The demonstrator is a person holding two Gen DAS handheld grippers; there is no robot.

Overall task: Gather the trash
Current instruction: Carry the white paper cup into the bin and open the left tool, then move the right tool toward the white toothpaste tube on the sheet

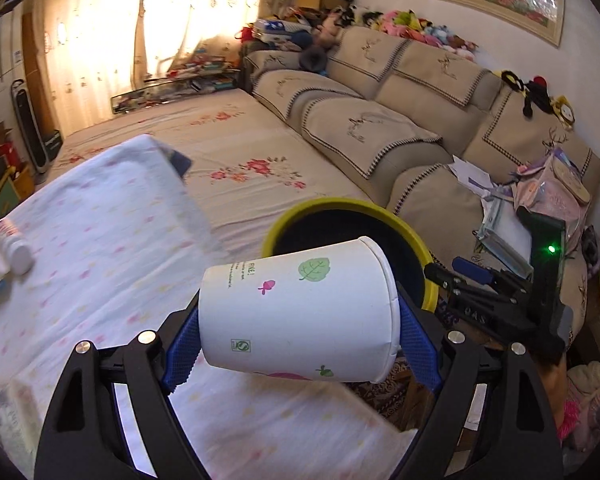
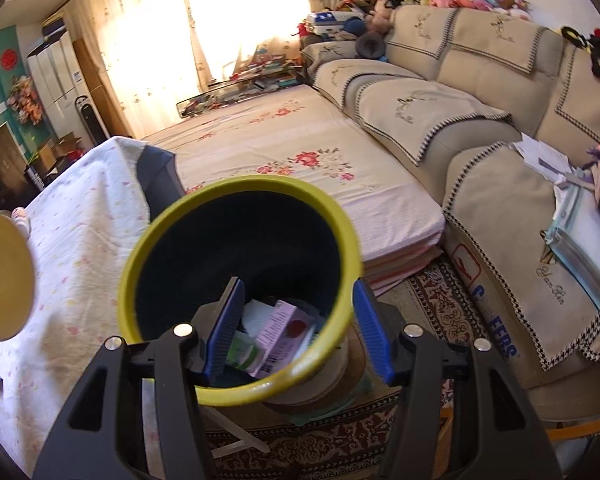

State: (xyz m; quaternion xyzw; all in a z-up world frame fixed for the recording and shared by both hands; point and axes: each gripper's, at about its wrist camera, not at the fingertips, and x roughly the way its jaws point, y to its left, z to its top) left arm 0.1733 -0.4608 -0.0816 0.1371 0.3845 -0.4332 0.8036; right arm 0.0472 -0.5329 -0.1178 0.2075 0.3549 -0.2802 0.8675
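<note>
Right now the left gripper (image 1: 300, 344) has its blue fingers (image 1: 180, 354) clamped on a white paper cup (image 1: 300, 308), one pad on the base, the other on the rim. Cup lies sideways, long axis running left-right across the left wrist view, base to the left, mouth to the right and tipped slightly up. Leaf and fruit prints face the camera. It hangs above the near edge of the desk (image 1: 100, 280), which wears a white dotted cloth, and sits just in front of the bin (image 1: 416, 240), overlapping its yellow rim in view.

Right gripper (image 2: 298, 328) holds the bin (image 2: 240, 394) by its wall: one finger (image 2: 224, 328) inside the opening, the other outside against the rim, pads pressed on it. Bin mouth tilts toward the camera; inside sit a pink carton (image 2: 280, 336) and some paper (image 2: 256, 316). In the left view the right gripper (image 1: 460, 276) shows at the bin's right side.

Desk edge drops off right of the cup, patterned rug (image 2: 440, 300) below. Open room beyond: the low flowered mattress (image 1: 228, 140) is bare, sofa (image 1: 380, 128) further right with papers (image 1: 472, 176) on the near seat. A small white bottle (image 1: 14, 246) lies at the desk's far left, well apart from the cup.
</note>
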